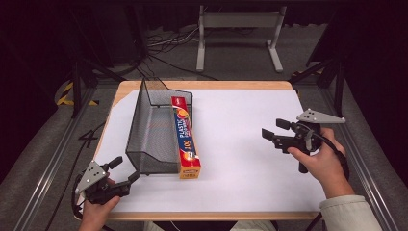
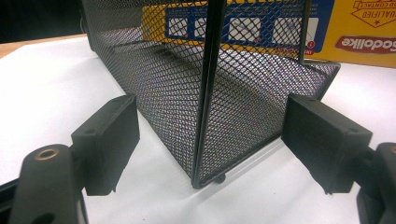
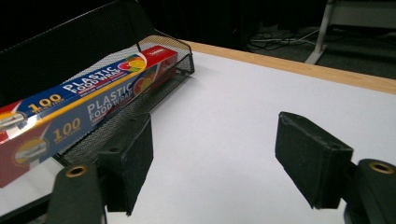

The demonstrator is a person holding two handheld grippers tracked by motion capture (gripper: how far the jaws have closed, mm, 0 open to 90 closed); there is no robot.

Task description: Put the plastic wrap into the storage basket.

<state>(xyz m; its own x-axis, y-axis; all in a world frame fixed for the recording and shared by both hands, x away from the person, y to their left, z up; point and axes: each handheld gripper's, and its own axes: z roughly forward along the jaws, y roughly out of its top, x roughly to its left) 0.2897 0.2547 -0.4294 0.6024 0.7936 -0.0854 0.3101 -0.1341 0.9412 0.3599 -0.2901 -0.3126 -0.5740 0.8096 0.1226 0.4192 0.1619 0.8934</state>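
Observation:
A black wire-mesh basket lies on the white table cover, left of centre. A long plastic food wrap box rests along the basket's right side, its near end sticking out past the rim. My left gripper is open at the table's front left, just short of the basket's near corner, which stands between its jaws. My right gripper hangs open over the right side of the table with nothing in it, pointing left towards the box and basket.
The white sheet covers most of the wooden table. Dark frame rails run along both sides. A white stand and cables lie on the floor beyond the far edge.

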